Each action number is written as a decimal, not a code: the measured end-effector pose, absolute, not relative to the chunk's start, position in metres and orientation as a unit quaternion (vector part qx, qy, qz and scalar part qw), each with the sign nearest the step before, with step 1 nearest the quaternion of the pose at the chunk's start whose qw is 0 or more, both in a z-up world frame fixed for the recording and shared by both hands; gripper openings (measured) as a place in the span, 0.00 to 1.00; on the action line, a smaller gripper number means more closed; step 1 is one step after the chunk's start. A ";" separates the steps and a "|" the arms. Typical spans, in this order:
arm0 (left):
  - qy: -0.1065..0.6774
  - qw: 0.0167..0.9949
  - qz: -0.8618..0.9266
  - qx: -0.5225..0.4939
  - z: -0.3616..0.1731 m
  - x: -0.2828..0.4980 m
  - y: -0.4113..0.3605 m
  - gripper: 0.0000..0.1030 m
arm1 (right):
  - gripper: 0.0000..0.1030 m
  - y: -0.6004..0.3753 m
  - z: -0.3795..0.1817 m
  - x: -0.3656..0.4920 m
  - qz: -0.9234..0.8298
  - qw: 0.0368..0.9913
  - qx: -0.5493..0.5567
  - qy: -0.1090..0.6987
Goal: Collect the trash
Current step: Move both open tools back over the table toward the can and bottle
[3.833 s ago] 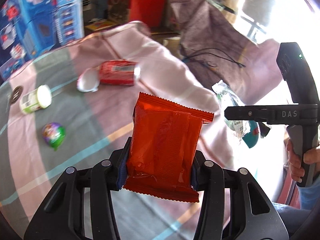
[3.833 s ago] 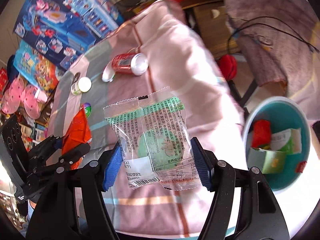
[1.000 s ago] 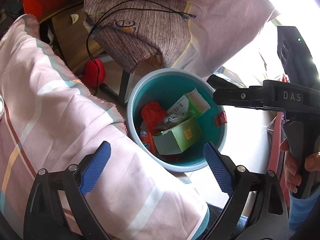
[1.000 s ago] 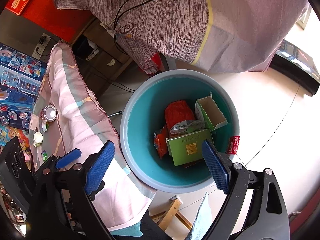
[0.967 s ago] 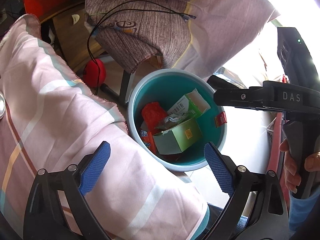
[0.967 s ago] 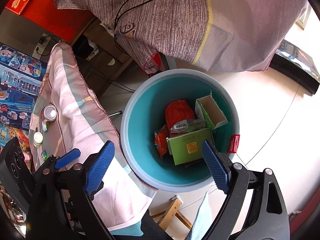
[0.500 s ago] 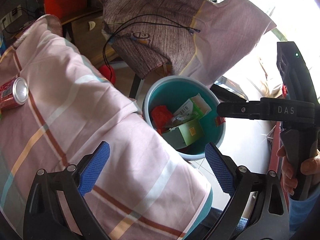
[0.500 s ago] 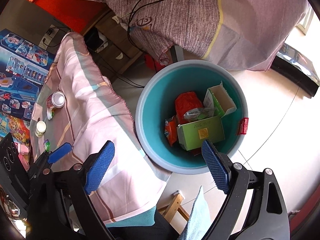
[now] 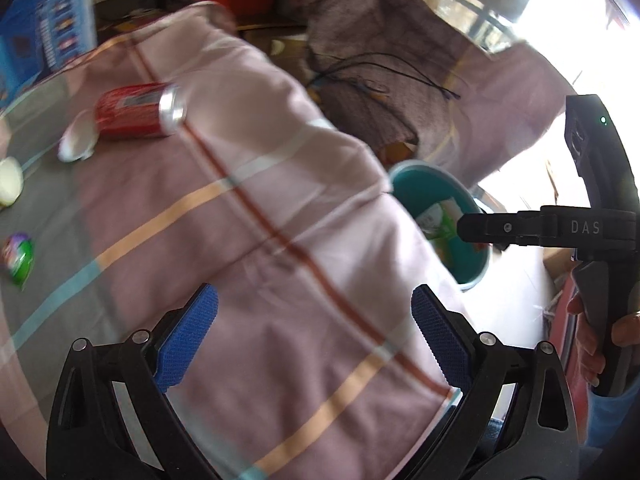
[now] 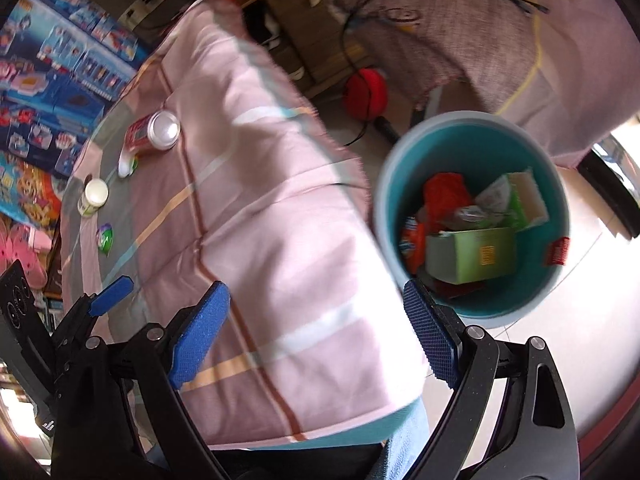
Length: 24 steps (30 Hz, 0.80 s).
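My left gripper (image 9: pixel 314 340) is open and empty above the pink plaid tablecloth (image 9: pixel 256 208). A red can (image 9: pixel 136 110) lies on its side at the far left, beside a white crumpled scrap (image 9: pixel 76 142), a white-capped bottle (image 9: pixel 8 186) and a green foil wrapper (image 9: pixel 20 256). My right gripper (image 10: pixel 316 334) is also open and empty, over the table's edge. The teal bin (image 10: pixel 472 148) stands on the floor to its right, holding a red wrapper (image 10: pixel 444 196) and a green box (image 10: pixel 472 256). The red can (image 10: pixel 154 130) shows far left in this view too.
A red ball (image 10: pixel 366 92) and a black cable lie on the floor behind the bin. Draped cloth (image 10: pixel 460 20) hangs over furniture beyond it. Stacked toy boxes (image 10: pixel 52 80) line the far side of the table. A hand (image 9: pixel 592 344) grips the right tool's handle.
Both views have swung away from the bin and back over the table, bringing the can and small items into sight. The wrappers held earlier are gone from both grippers, which stay open.
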<state>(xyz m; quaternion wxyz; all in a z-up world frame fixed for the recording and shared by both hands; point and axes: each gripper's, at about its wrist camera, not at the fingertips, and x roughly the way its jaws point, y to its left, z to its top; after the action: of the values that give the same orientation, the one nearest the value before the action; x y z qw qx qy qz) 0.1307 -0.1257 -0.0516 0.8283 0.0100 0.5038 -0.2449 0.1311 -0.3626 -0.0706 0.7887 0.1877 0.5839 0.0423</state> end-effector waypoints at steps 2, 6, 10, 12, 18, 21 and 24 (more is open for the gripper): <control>0.502 0.835 -0.226 -0.005 -0.051 0.132 -0.099 0.94 | 0.82 -0.340 -0.071 0.139 0.054 0.786 0.177 0.590; 0.500 0.846 -0.181 -0.036 -0.052 0.135 -0.042 0.95 | 0.82 -0.299 -0.071 0.152 0.073 0.780 0.163 0.600; 0.488 0.858 -0.139 -0.073 -0.052 0.132 0.012 0.95 | 0.82 -0.258 -0.073 0.163 0.095 0.775 0.143 0.608; 0.485 0.862 -0.118 -0.087 -0.053 0.131 0.037 0.95 | 0.82 -0.242 -0.075 0.168 0.102 0.772 0.135 0.612; 0.486 0.864 -0.074 -0.111 -0.062 0.134 0.095 0.95 | 0.82 -0.198 -0.079 0.192 0.123 0.766 0.117 0.621; 0.492 0.860 -0.056 -0.126 -0.070 0.141 0.114 0.95 | 0.82 -0.182 -0.083 0.203 0.130 0.763 0.108 0.624; 0.497 0.857 -0.049 -0.124 -0.075 0.153 0.125 0.95 | 0.82 -0.170 -0.085 0.217 0.135 0.762 0.082 0.628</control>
<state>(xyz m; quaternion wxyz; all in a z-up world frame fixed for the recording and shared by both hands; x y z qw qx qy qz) 0.1531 0.1248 -0.0746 0.8572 -0.1243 0.4973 -0.0495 0.2172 -0.1704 -0.0852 0.7622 0.0817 0.6278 0.1351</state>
